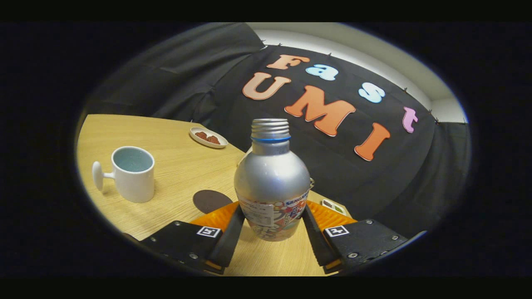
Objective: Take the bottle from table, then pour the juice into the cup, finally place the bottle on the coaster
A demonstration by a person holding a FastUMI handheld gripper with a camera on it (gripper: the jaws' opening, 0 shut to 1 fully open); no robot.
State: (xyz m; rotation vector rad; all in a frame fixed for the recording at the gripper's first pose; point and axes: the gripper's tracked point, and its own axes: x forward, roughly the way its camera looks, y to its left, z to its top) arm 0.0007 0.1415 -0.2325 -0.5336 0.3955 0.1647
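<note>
We had the tool (272,216) clamped on the bottle (272,182), both fingers pressing its label, upright above the bench (174,162). We judged the pour not yet begun; the cup (133,173) and coaster (211,200) waited toward the far edge.

Camera riding on the tongs (272,226), facing forward across the table (174,166), close to the bottle (272,182)
</note>
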